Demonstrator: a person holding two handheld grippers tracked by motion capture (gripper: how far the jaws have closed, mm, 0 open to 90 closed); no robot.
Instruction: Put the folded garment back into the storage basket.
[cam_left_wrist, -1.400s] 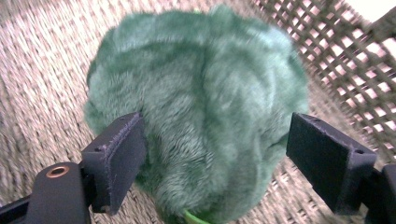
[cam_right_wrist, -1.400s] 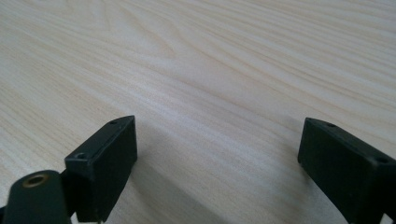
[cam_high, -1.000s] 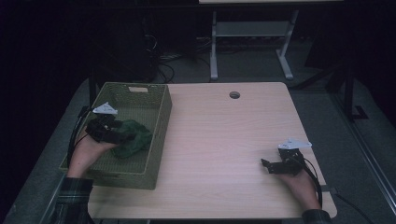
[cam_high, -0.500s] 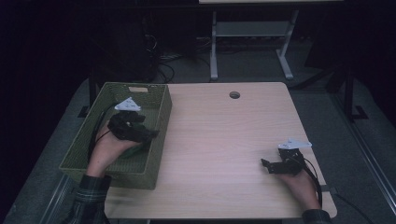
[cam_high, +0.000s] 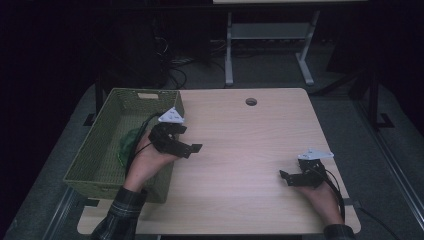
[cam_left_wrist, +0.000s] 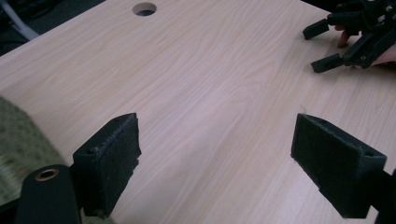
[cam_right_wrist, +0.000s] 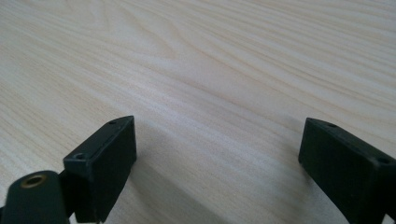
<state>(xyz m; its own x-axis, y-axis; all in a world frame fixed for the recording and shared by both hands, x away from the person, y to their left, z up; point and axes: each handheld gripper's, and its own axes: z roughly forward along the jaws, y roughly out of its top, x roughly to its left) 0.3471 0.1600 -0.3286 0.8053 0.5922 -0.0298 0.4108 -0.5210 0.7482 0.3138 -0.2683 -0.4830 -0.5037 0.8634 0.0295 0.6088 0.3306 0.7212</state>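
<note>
A green woven basket (cam_high: 90, 165) stands at the table's left side, with a crumpled green cloth (cam_high: 126, 145) lying inside it. My left gripper (cam_high: 191, 139) hovers just past the basket's right rim, over the table, pointing right. Its jaws stand wide open with nothing between them (cam_left_wrist: 219, 149). My right gripper (cam_high: 285, 178) rests low on the table at the front right, open and empty (cam_right_wrist: 219, 154). It also appears far off in the left gripper view (cam_left_wrist: 348, 39).
The light wooden table (cam_high: 240, 150) has a round cable hole (cam_high: 251, 101) near its far edge. The basket's rim (cam_left_wrist: 14, 140) lies close by my left gripper. A metal stand (cam_high: 265, 35) is on the floor behind the table.
My left gripper has come up from the green cloth in the basket and moved right, across the basket's right rim, with open empty jaws. The cloth stays in the basket. The right gripper has not moved.
</note>
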